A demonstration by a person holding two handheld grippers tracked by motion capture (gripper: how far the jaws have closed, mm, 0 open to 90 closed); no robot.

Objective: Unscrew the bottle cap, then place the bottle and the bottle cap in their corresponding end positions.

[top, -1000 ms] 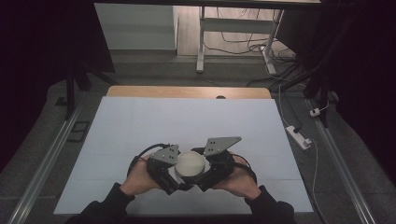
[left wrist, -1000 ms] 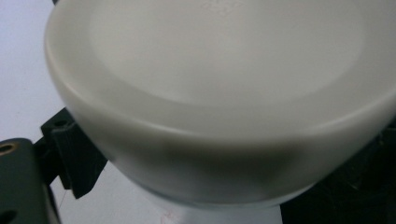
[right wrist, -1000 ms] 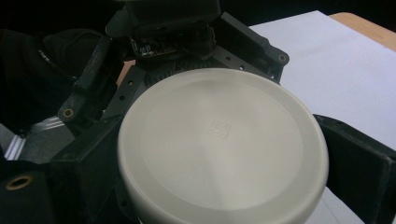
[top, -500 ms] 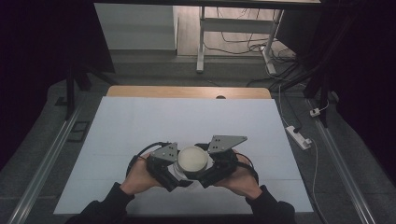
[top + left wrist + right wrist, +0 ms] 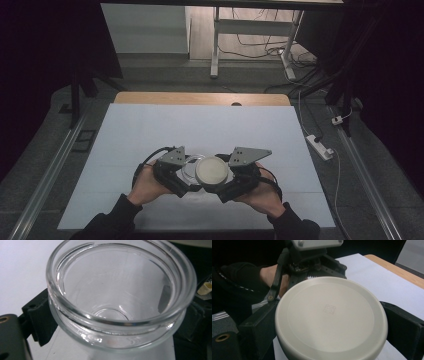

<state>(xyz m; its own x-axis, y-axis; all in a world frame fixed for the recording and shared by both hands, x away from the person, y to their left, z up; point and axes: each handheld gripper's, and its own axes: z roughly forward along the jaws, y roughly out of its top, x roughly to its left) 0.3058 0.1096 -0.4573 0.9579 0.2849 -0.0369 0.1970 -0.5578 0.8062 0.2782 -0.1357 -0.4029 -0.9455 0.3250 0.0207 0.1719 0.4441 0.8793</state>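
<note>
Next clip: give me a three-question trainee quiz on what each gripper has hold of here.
1. True or false: the glass jar between the jaws of the left gripper has something inside it.
2. What does the right gripper hold? A) a metal spoon B) a round off-white lid C) a blue cup
3. Fill in: in the high view, both grippers meet over the ____ edge of the white table top, nearest the person.

Key
1. False: the jar is clear and empty, its mouth open.
2. B: the lid sits flat between the two black jaws.
3. Near.
</note>
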